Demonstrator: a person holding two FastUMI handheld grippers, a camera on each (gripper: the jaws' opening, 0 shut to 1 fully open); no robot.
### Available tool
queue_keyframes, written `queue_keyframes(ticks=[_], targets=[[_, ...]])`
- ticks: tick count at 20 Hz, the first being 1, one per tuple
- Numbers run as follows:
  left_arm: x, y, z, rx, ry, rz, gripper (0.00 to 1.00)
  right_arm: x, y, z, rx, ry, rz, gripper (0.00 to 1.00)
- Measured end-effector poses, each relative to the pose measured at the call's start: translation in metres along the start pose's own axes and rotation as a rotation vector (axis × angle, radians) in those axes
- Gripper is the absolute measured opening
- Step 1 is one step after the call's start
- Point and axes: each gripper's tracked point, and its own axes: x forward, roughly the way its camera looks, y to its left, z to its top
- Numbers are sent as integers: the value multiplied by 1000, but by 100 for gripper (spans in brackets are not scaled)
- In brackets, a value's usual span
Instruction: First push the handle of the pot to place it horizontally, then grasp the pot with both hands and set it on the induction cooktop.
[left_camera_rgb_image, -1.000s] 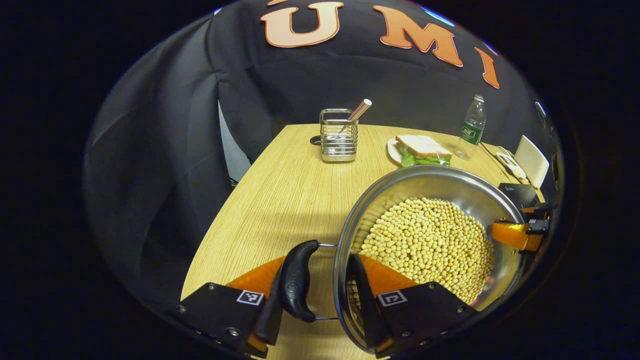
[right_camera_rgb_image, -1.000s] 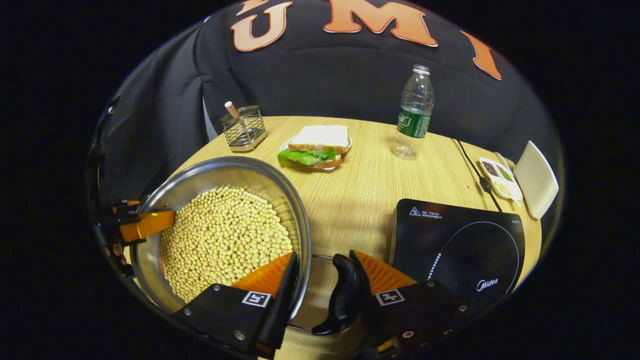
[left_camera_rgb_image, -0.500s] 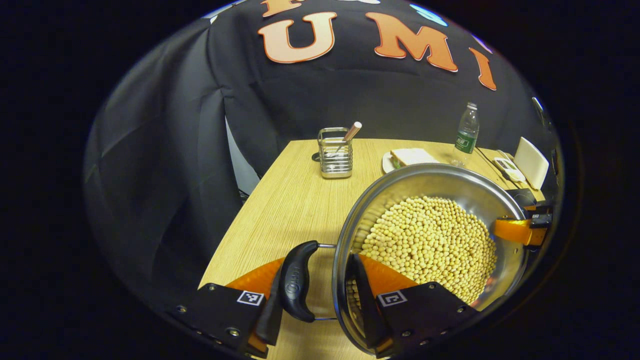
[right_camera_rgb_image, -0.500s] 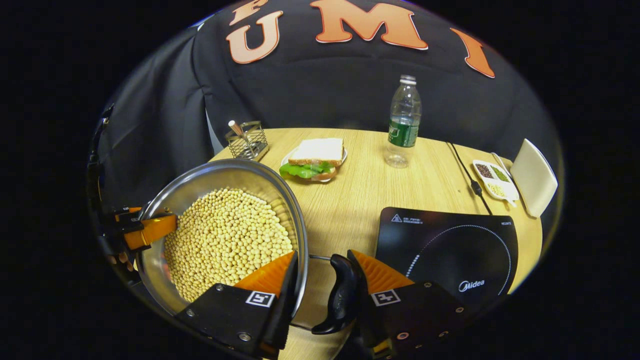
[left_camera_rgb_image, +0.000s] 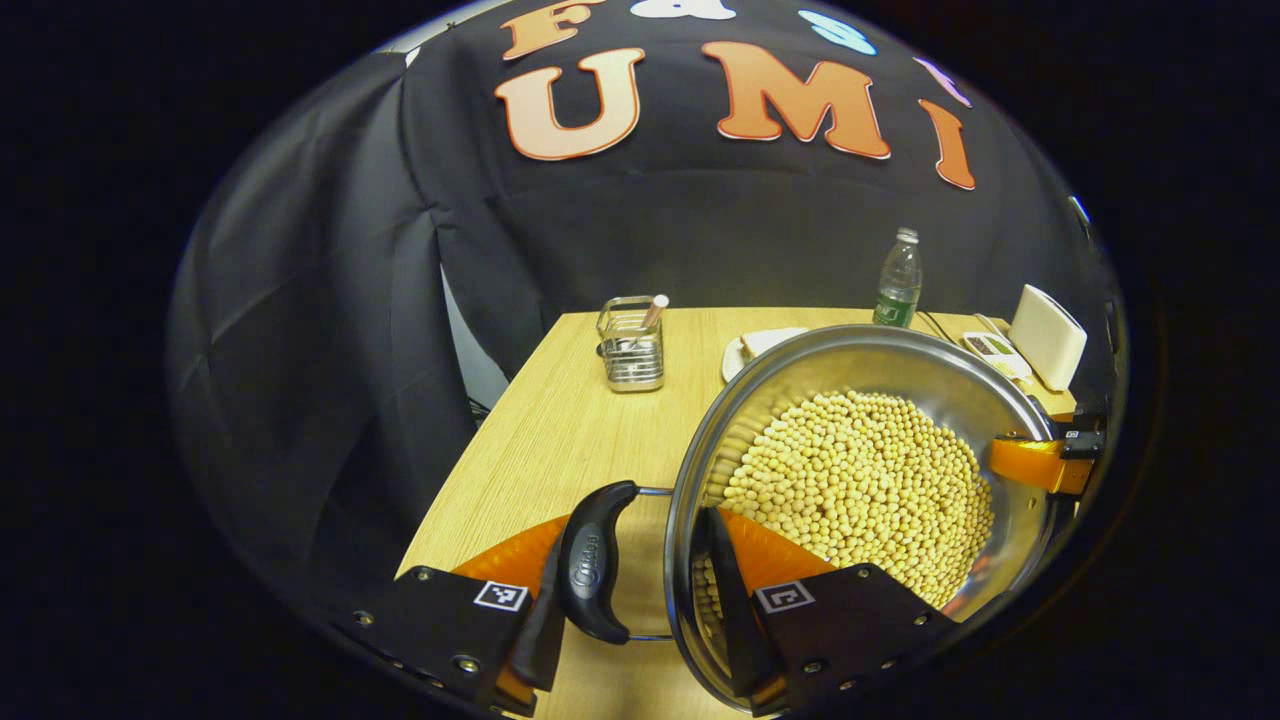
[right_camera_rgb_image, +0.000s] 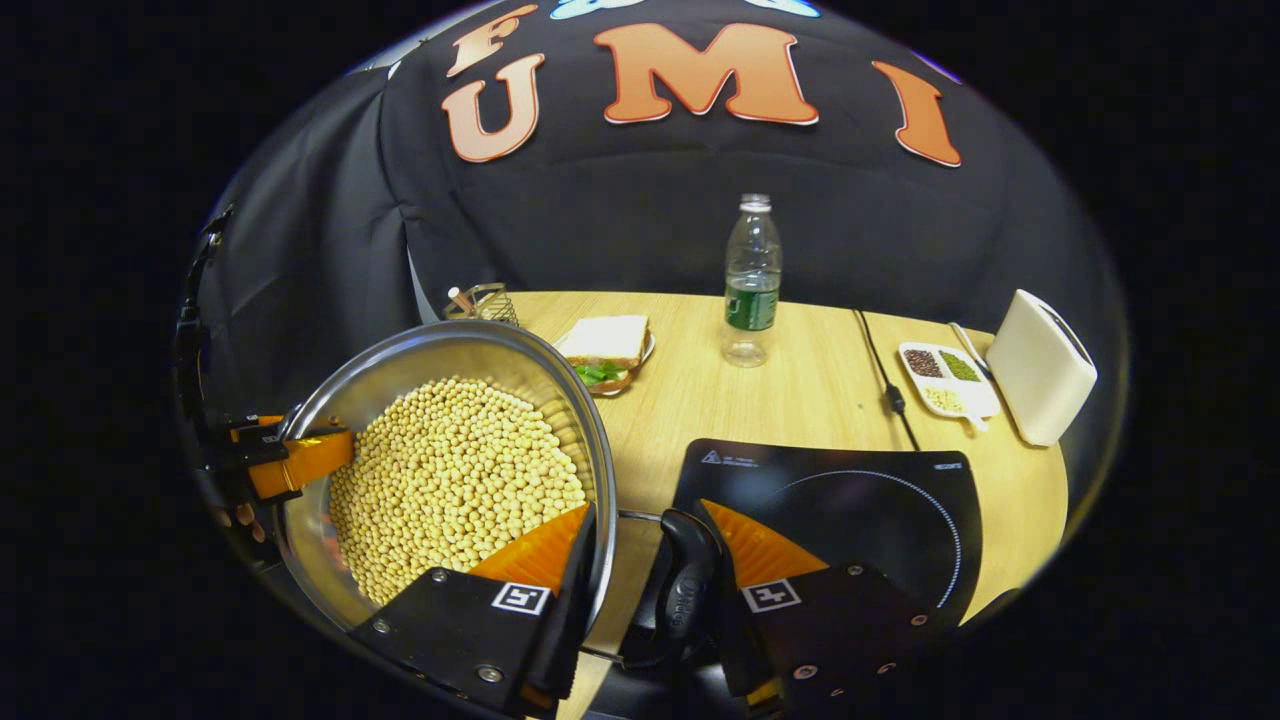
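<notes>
Left gripper view: my left gripper (left_camera_rgb_image: 640, 590) clamps the pot (left_camera_rgb_image: 860, 500) by its handle and rim, lower centre.

Right gripper view: my right gripper (right_camera_rgb_image: 640, 600) grips likewise; the induction cooktop (right_camera_rgb_image: 850, 500) lies lower right. I judge I'm mid-carry; next, swing right and lower level.

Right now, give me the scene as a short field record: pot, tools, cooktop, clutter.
pot: steel pot, full of beans, held up off the table
left tool: shut on the pot's left handle
right tool: shut on the right handle
cooktop: bare, right of the pot
clutter: sandwich, bottle, rack
</notes>
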Motion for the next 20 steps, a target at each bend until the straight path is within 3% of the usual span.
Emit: queue_keyframes(ticks=[10, 11, 12, 18, 19, 20], targets=[[-54, -63, 36, 69, -37, -89, 67, -41, -103, 6, 46, -48, -89, 55], [-57, -72, 40, 79, -37, -98, 67, -43, -113, 5, 52, -50, -98, 51], [-60, -81, 42, 87, -43, -106, 67, -46, -122, 5, 61, -49, -105, 55], [-24, -144, 45, 121, -47, -155, 67, -56, -182, -6, 103, -50, -155, 55], [-18, -156, 46, 124, -46, -164, 67, -57, -191, -9, 101, -47, -163, 51], [-24, -163, 45, 128, -44, -173, 67, -58, -201, -12, 111, -47, -172, 55]])
